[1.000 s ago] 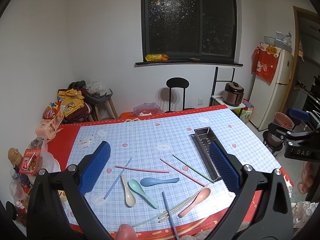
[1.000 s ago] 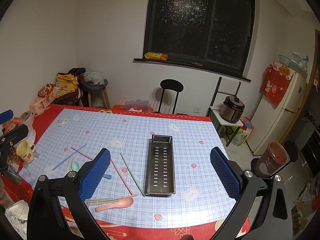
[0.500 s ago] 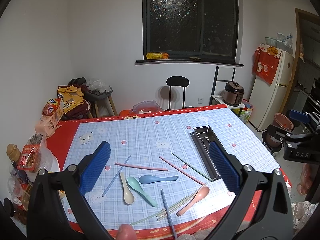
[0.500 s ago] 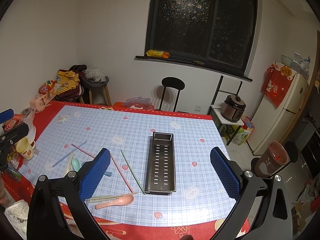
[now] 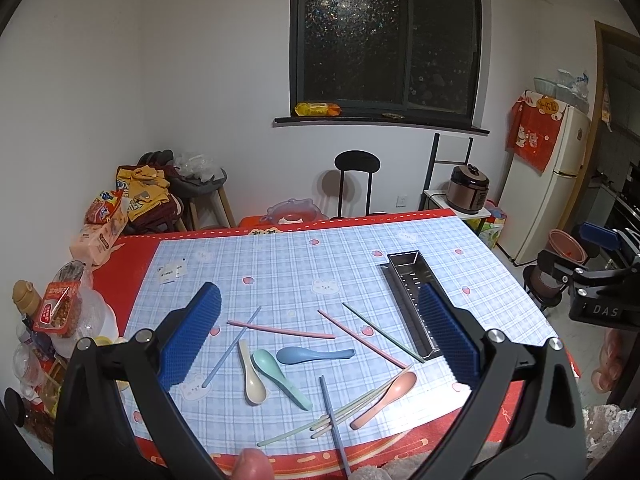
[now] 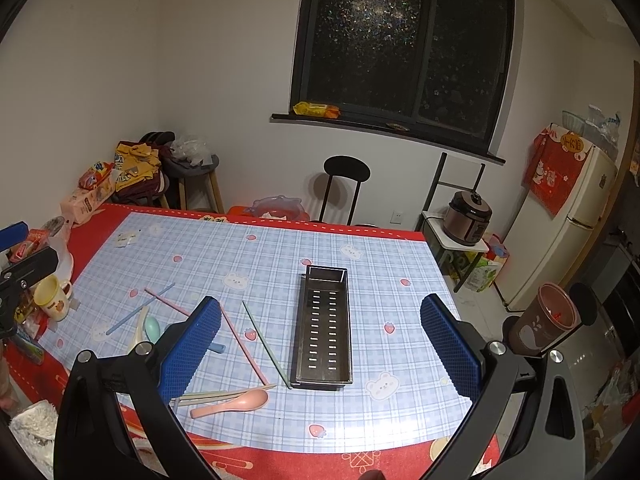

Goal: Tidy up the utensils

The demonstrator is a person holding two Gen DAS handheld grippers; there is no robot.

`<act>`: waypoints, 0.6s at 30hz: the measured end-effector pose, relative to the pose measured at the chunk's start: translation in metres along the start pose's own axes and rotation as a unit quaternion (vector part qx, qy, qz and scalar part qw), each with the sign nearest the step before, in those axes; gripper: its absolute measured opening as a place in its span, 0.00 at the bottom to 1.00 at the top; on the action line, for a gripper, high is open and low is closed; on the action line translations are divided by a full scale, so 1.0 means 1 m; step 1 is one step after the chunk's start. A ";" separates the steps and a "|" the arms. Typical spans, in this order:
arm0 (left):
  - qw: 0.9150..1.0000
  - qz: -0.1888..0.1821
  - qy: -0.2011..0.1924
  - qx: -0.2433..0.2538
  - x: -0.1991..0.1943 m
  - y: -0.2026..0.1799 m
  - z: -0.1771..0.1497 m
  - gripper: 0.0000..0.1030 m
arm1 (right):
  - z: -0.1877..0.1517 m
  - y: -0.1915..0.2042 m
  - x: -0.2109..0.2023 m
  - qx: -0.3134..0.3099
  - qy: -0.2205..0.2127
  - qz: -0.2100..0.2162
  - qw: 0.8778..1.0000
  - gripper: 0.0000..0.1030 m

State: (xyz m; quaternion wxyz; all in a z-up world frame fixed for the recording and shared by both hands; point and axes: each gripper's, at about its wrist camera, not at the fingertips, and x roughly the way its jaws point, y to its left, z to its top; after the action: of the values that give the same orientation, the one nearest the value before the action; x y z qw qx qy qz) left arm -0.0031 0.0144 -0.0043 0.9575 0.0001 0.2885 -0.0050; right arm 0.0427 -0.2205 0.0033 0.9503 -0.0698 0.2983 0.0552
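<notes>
A long perforated metal tray [image 6: 297,344] lies empty on the checked tablecloth, also seen as the tray [image 5: 404,258] at the right of the left wrist view. Left of it, utensils lie scattered: a blue spoon [image 5: 312,355], a green spoon [image 5: 276,372], a cream spoon [image 5: 252,380], a pink spoon [image 5: 388,396], and several pink, green and blue chopsticks [image 5: 360,338]. My left gripper [image 5: 320,292] hovers open above the spoons, holding nothing. My right gripper [image 6: 320,304] hovers open above the tray's near end, with the pink spoon [image 6: 236,402] at its lower left.
A yellow mug [image 6: 50,298], snack packs and bottles [image 5: 56,312] crowd the table's left edge. A brown cup [image 6: 544,320] stands on a stool off the right side. A black chair [image 5: 356,184] stands behind the table, with a rice cooker [image 6: 468,216] and a fridge [image 6: 560,224] to the right.
Both views have shifted slightly, so both grippers drifted a little. Nothing on the table has moved, and both grippers stay open.
</notes>
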 end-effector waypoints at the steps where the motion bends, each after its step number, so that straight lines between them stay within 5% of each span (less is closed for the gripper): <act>1: 1.000 0.000 0.000 0.000 0.000 0.000 0.000 0.95 | 0.000 0.000 0.000 0.001 -0.001 -0.001 1.000 0.95; 12: 0.999 0.004 0.029 -0.028 0.011 0.007 -0.004 0.95 | 0.000 -0.005 0.003 0.016 -0.008 0.009 1.000 0.95; 18: 0.997 -0.011 0.057 -0.054 0.026 0.032 -0.020 0.95 | -0.005 -0.011 0.021 0.053 0.001 0.076 0.996 0.95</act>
State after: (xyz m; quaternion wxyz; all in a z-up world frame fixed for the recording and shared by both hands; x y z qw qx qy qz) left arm 0.0076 0.0462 -0.0355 0.9379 -0.0546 0.3425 0.0001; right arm 0.0587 -0.2312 -0.0117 0.9455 0.0031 0.3061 0.1113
